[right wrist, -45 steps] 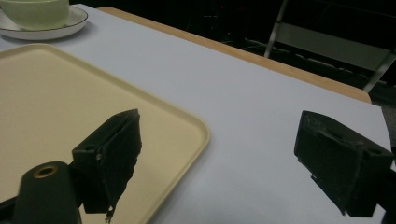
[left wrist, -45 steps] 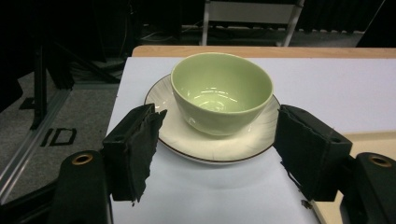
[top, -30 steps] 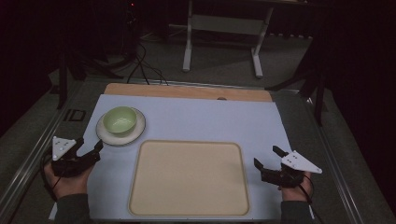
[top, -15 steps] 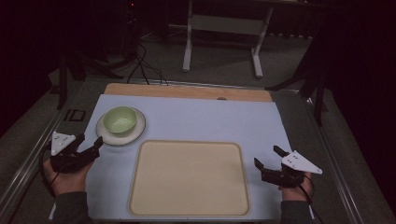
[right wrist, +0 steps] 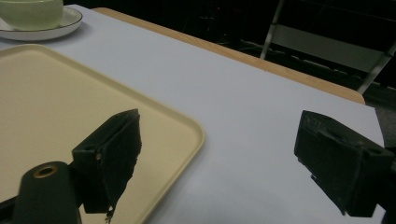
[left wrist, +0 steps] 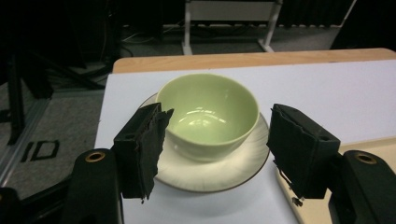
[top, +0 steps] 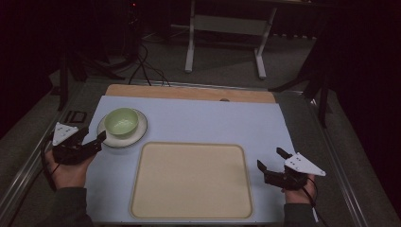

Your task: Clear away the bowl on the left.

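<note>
A pale green bowl (top: pixel 121 121) stands on a white plate (top: pixel 138 135) at the left of the light blue mat. My left gripper (top: pixel 93 135) is just left of the plate, open, with one fingertip close to the rim. In the left gripper view the bowl (left wrist: pixel 208 112) and plate (left wrist: pixel 210 175) lie ahead between the two wide-apart jaws, and neither pad touches them. My right gripper (top: pixel 269 159) rests open near the mat's right side, beside the beige tray (top: pixel 191 179), with nothing between its fingers. The right gripper view shows the tray (right wrist: pixel 56 93) under its left jaw.
A wooden strip (top: pixel 189 92) runs along the far edge of the table. Metal rails border the table on both sides. A white stand's legs (top: pixel 189 47) and cables are on the dark floor beyond. The blue mat (top: pixel 213 118) between plate and right edge is bare.
My left hand has moved away from the person and slightly up, bringing its gripper close to the plate's left rim. The right hand has stayed where it was.
</note>
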`<state>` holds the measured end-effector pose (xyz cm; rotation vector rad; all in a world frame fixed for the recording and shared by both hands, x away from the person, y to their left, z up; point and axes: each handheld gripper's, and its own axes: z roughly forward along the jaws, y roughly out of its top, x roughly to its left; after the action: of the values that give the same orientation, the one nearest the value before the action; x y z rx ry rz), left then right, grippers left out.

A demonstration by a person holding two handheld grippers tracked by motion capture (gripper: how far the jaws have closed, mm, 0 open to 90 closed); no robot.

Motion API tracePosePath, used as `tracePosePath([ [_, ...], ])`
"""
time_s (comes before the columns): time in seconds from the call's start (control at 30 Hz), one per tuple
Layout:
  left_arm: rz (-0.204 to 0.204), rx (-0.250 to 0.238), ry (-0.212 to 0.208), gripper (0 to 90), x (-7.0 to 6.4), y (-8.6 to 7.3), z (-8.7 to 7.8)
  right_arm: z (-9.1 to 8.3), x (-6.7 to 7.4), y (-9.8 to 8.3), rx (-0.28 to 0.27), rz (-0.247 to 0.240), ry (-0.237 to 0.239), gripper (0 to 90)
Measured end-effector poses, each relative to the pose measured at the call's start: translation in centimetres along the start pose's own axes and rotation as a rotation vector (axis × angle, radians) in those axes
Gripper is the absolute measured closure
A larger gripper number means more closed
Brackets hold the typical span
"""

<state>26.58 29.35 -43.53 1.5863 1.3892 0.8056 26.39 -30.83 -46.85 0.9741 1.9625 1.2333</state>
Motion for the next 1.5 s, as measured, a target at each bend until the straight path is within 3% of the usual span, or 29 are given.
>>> tracePosePath([
  [0.13,0.018,0.005,-0.012,36.1,-0.3,0.3,0.5,0.0,0.0,0.0,-0.006,-0.003,-0.001,14.3],
  [0.33,0.001,-0.005,-0.041,36.5,-0.4,0.8,1.0,0.0,0.1,0.1,-0.009,0.0,-0.001,14.3],
  [0.53,0.014,0.001,-0.036,36.5,-0.5,1.4,1.6,-0.1,0.0,0.1,-0.013,0.0,-0.004,14.3],
  [0.87,0.005,-0.004,-0.02,35.9,-0.5,1.8,2.8,-0.1,-0.1,0.1,-0.021,0.002,-0.009,14.3],
  [1.5,-0.002,0.042,0.018,34.4,0.5,2.0,5.8,-0.2,-0.1,0.1,-0.027,0.006,-0.012,14.3],
])
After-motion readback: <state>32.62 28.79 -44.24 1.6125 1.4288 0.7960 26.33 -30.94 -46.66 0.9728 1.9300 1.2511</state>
